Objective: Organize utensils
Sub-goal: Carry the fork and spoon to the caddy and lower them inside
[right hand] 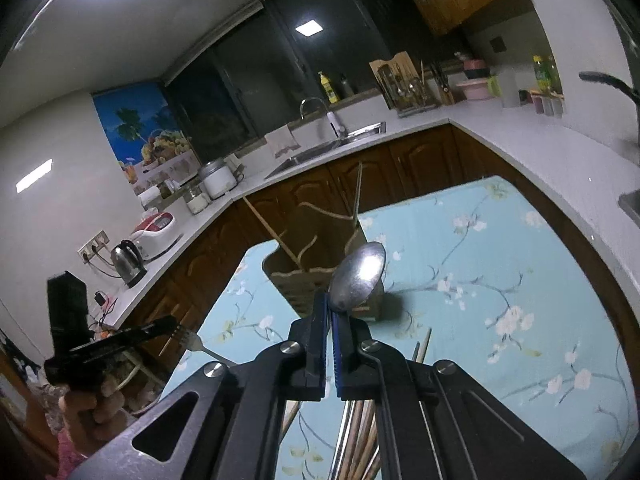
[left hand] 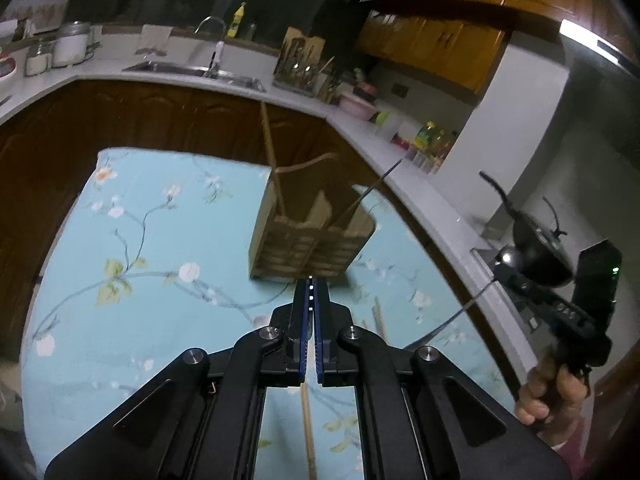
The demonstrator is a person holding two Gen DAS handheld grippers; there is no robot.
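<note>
The right gripper (right hand: 330,312) pinches a spoon (right hand: 357,278), bowl up, handle hanging down, just short of the wooden utensil holder (right hand: 296,288) straight ahead; the left gripper (left hand: 311,284) is pressed together, seemingly on a fork.

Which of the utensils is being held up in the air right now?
The metal spoon, pinched in the right gripper. The chopsticks lie loose on the floral cloth.

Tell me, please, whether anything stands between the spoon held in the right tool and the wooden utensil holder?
Nothing visible does. The right tool grips the spoon above the floral tablecloth, with the wooden utensil holder directly beyond it. Only the chopsticks already standing in the holder occupy some compartments.
</note>
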